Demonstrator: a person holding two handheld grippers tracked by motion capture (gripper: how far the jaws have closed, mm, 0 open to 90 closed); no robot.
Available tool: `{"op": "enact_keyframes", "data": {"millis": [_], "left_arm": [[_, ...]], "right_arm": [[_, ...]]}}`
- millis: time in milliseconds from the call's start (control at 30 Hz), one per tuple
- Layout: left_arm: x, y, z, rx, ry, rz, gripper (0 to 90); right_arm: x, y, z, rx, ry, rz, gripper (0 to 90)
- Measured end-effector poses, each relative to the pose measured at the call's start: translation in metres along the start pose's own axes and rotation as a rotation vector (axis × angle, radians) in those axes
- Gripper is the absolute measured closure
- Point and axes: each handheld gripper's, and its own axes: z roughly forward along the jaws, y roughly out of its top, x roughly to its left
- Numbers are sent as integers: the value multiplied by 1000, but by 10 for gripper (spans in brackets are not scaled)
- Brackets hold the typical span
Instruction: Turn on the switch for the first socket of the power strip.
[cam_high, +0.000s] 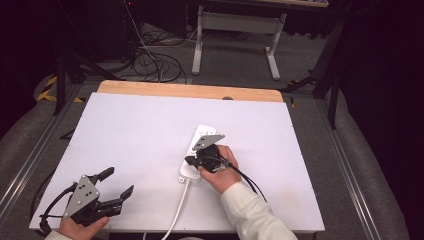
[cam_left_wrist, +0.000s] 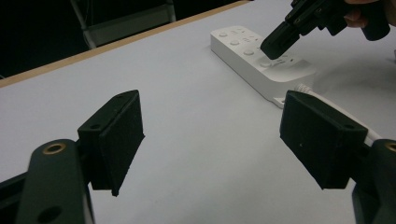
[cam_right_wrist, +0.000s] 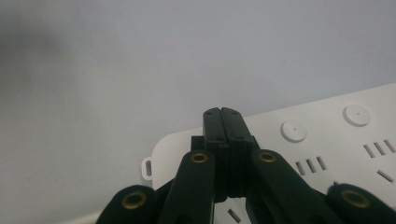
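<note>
Right gripper (cam_left_wrist: 273, 46), jaws pressed together, is bearing down on the power strip (cam_high: 196, 150), apparently pushing a button. Left gripper (cam_high: 117, 184) is idling, jaws spread, near its cord end.

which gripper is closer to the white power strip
Right. The right gripper, shut, has its tip down on the power strip. The left gripper is open, off to the strip's left near the table's front edge.

Right gripper (cam_high: 192, 161) on power strip (cam_high: 196, 150)

Dim room, table (cam_high: 150, 130) evenly lit w/ soft shadows, dark vignetted corners, pics soft.
</note>
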Motion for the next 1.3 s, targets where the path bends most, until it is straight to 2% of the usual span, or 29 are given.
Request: {"op": "enact_keyframes", "data": {"millis": [200,1300], "left_arm": [[0,0,0,0,0,0,222],[-1,0,1,3,0,-2,222]], "right_arm": [[-1,-1,5,14,-26,-1,900],[3,-3,8,23,-51,-15,900]]}}
